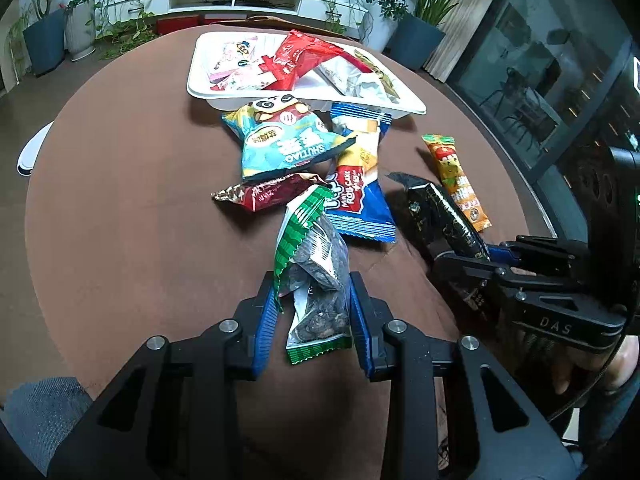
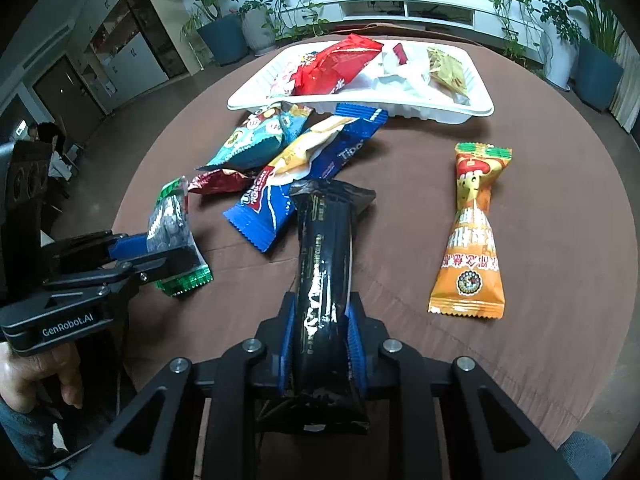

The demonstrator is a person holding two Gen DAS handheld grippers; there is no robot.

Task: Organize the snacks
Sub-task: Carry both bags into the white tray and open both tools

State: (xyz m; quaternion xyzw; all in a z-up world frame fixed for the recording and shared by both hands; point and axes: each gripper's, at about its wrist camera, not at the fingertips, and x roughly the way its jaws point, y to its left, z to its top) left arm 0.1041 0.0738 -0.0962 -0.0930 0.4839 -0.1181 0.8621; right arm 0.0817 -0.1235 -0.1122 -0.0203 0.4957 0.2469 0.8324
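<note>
Left wrist: left tongs (image 1: 314, 312) pinch green packet (image 1: 316, 264).

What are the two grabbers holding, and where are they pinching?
The left gripper pinches the green-edged clear packet near its bottom end. The right gripper pinches the black packet around its lower half, its fingers on both sides.

Both wrist cameras look steeply down along their own fingers from close above the brown table (image 1: 120, 200), side by side, facing the white tray (image 1: 304, 98) and sharing the snack pile (image 2: 280, 160) between.
</note>
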